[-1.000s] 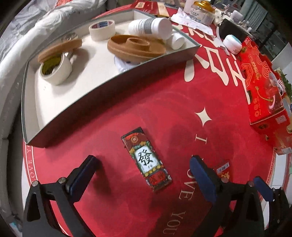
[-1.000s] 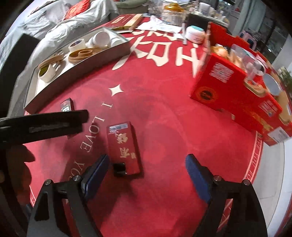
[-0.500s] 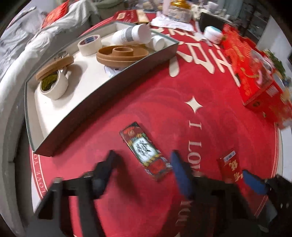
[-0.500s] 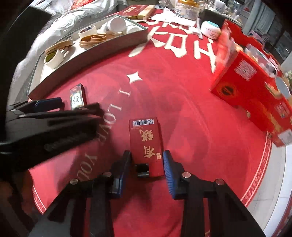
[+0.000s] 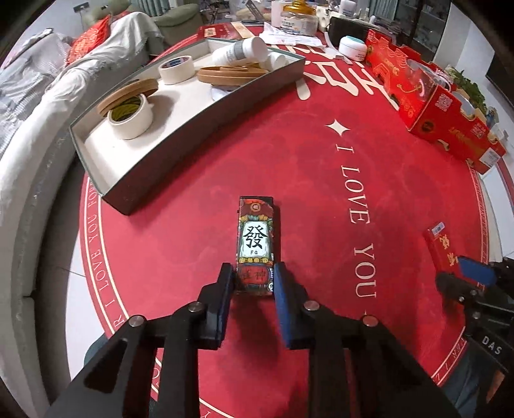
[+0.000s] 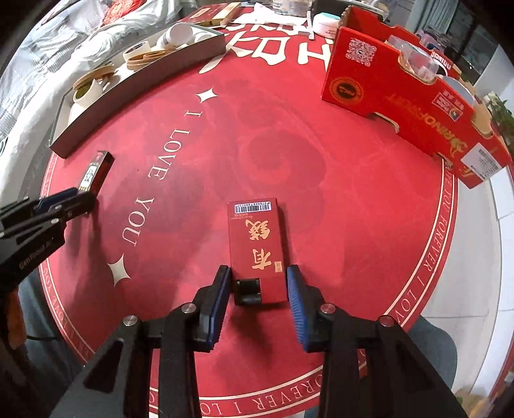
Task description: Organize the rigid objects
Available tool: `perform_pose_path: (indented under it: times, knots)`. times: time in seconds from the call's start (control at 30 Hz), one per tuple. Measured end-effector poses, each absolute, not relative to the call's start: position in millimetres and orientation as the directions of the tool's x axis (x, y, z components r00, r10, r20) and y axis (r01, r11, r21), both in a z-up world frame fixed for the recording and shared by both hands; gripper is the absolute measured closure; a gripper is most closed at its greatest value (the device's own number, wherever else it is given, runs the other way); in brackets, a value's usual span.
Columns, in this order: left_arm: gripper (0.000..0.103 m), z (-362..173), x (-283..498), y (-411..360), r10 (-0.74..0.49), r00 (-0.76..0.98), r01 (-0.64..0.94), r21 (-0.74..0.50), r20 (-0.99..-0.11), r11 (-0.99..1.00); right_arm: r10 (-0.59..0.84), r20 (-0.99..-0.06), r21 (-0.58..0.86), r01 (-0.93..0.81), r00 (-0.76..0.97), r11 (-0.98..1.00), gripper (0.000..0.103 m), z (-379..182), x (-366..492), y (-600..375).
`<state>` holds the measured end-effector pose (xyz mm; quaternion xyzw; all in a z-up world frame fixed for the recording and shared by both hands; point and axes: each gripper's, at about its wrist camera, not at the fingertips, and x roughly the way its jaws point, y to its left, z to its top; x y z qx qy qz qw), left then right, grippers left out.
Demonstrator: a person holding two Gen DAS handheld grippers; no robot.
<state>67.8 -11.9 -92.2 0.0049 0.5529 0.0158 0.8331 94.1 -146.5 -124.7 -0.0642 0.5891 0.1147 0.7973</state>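
A narrow patterned box [image 5: 255, 238] with a black character on a white panel lies lengthwise ahead of my left gripper [image 5: 252, 273]. Its jaws are closing, and the pads press both sides of the box's near end. In the right wrist view that box [image 6: 96, 172] looks tipped up off the mat, held by the left gripper [image 6: 74, 199]. My right gripper [image 6: 258, 273] is shut on the near end of a flat red box [image 6: 257, 238] with gold characters and a barcode. The left wrist view shows that red box [image 5: 445, 250] and the right gripper [image 5: 472, 273] at the far right.
A grey tray [image 5: 180, 154] at the back left holds tape rolls [image 5: 130, 119], wooden rings and white bottles [image 5: 241, 51]. A long red carton [image 6: 401, 80] stands at the right. Everything rests on a round red mat [image 5: 321, 180]. A jar [image 5: 295, 16] and a white pot [image 5: 352, 48] sit at the far edge.
Both grippers went from wide open to closed on their boxes. The patterned box, earlier slanted, now lines up straight between the left fingers. Both views have shifted across the mat.
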Motion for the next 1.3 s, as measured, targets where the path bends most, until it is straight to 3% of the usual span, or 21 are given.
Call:
perform_pose_path:
  times: [0.07,0.1,0.17,0.27,0.7,0.77,0.8,0.83,0.9,1.03,1.3]
  knots:
    - [0.048,-92.5,68.7,-9.3,0.057,0.385,-0.046,0.043,-0.921,0.998,0.123,-0.954,0.054,-0.246,0.274,0.968,0.065,-122.7,93.5,-151.1]
    - [0.037,-95.4,73.2,-8.2,0.056,0.379,-0.056,0.037,-0.924,0.998,0.134,-0.953,0.069,-0.236,0.271,0.969,0.055,-122.4,93.9,-154.9]
    - [0.033,-97.5,73.1,-2.9,0.042,0.374,-0.078,0.014,-0.926,0.997,0.138,-0.949,0.081,-0.205,0.282,0.975,0.031,-125.1,97.2,-166.3]
    - [0.026,-98.1,70.5,0.5,0.051,0.375,-0.102,0.013,-0.925,0.995,0.143,-0.940,0.090,-0.180,0.308,0.979,0.030,-118.0,97.6,-175.7]
    - [0.022,-100.5,88.6,-16.6,0.016,0.370,-0.073,-0.012,-0.929,0.997,0.080,-0.958,0.009,-0.248,0.277,0.969,0.030,-134.4,111.4,-143.1]
    - [0.028,-99.3,89.2,-19.4,0.007,0.362,-0.049,-0.012,-0.932,0.999,0.078,-0.959,0.008,-0.246,0.272,0.969,0.031,-134.7,112.2,-140.2]
    - [0.039,-97.7,88.5,-22.2,-0.002,0.361,-0.024,-0.012,-0.933,1.000,0.076,-0.960,0.007,-0.247,0.270,0.969,0.035,-134.4,111.9,-139.6]
    - [0.058,-96.6,88.1,-23.6,-0.008,0.361,-0.009,-0.012,-0.933,1.000,0.077,-0.960,0.008,-0.250,0.270,0.968,0.040,-133.3,111.1,-138.4]
    - [0.078,-94.4,87.2,-25.8,-0.027,0.348,0.020,-0.022,-0.937,1.000,0.080,-0.960,0.008,-0.259,0.270,0.966,0.056,-131.1,109.8,-133.9]
    - [0.078,-92.0,82.3,-20.9,-0.060,0.328,-0.012,-0.067,-0.943,0.998,0.081,-0.958,0.006,-0.262,0.275,0.965,0.067,-128.9,104.5,-134.3]
    - [0.077,-55.1,66.6,-14.7,-0.029,0.406,-0.033,-0.046,-0.913,0.998,0.096,-0.955,0.027,-0.239,0.280,0.971,0.067,-112.9,100.0,-137.1]
